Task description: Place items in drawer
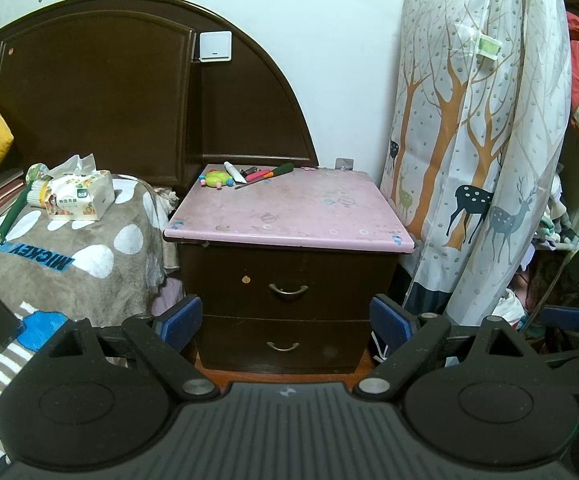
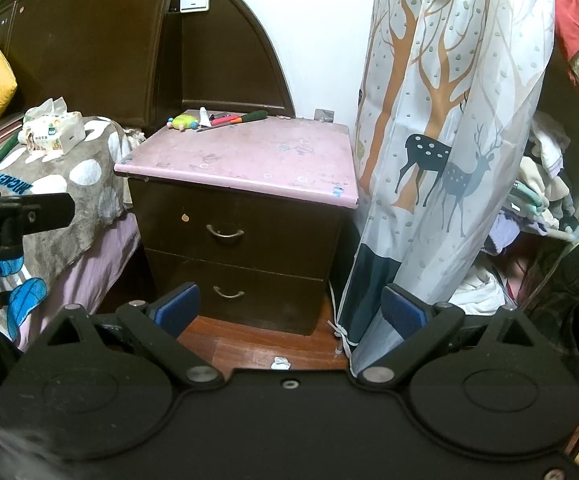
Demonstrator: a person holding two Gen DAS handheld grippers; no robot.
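Left wrist view: the left tool [image 1: 285, 322] hangs with fingers apart, empty, facing the nightstand's 2 shut drawers [image 1: 288, 280]; the right tool [image 2: 291, 310] is likewise spread and empty. Farther back, a toy [image 1: 218, 179], tube [image 1: 235, 172] and screwdriver [image 1: 267, 175] lie clustered at the pink worktop's [image 1: 289, 212] rear edge.
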